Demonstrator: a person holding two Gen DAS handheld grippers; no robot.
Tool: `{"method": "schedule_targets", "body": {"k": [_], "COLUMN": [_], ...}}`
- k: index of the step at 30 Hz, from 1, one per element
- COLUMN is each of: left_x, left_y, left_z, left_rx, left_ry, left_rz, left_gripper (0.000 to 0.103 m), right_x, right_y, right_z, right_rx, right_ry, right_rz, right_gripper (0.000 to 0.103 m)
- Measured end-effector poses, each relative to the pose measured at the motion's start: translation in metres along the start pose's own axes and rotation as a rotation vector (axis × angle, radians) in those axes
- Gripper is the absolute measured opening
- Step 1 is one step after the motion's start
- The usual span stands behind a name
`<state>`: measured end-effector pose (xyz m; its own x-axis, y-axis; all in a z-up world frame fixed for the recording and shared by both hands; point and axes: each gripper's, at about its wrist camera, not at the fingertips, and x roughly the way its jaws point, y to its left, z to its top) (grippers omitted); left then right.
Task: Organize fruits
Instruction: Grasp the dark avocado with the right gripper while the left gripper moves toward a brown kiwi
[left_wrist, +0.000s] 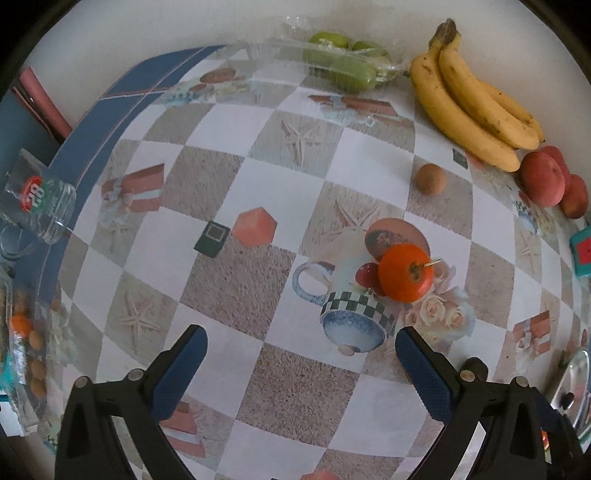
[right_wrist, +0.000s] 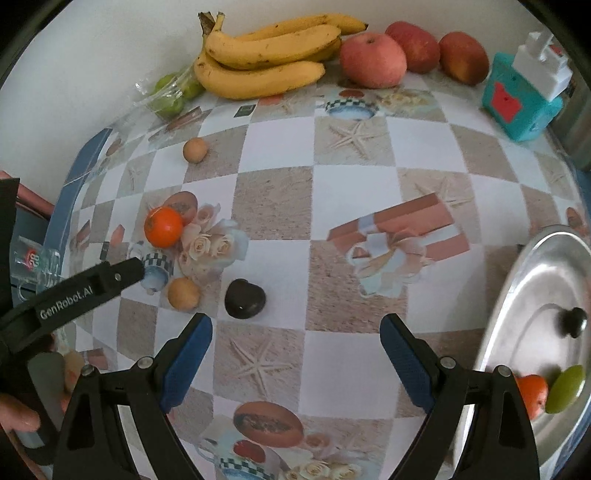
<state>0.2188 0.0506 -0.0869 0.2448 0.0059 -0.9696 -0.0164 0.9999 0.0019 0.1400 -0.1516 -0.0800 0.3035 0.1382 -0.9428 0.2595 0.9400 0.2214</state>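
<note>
The dark plum (right_wrist: 245, 298) lay on the desk (right_wrist: 332, 206) just ahead-left of the right tool (right_wrist: 295, 354), nearer it than the left tool (left_wrist: 301, 363); both gaped wide, empty.

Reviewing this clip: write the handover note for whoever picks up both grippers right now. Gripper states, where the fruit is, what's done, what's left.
Left gripper: open, empty, over the tablecloth near the orange fruit.
Right gripper: open, empty, just short of the dark fruit.
Loose on the table: orange fruit, dark fruit, two small tan fruits.
Along the wall: bagged green fruit, bananas, apples.
Done: an orange and a green fruit lie in the metal dish.
Left: probably the loose fruit.
</note>
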Motion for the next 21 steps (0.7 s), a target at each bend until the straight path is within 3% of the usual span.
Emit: {"method": "schedule_targets", "body": {"k": [9, 17, 21], "left_x": [0.005, 0.008, 0.007], "left_y": [0.006, 0.016, 0.015], "left_z": [0.002, 0.012, 0.014], "left_rx": [-0.017, -0.033, -0.034], "left_ry": [0.001, 0.006, 0.005], "left_rz": [0.009, -0.005, -0.023], "left_gripper": [0.103, 0.103, 0.103], "right_x": [0.011, 0.010, 0.011], "right_y": [0.006, 0.019, 0.024], "right_z": [0.008, 0.014, 0.012], "right_rx": [0.020, -0.041, -0.078], "right_ry": [-0.007, -0.061, -0.055], "right_rz": [0.040, 0.052, 0.066], "right_gripper": [0.093, 0.092, 0.074]}}
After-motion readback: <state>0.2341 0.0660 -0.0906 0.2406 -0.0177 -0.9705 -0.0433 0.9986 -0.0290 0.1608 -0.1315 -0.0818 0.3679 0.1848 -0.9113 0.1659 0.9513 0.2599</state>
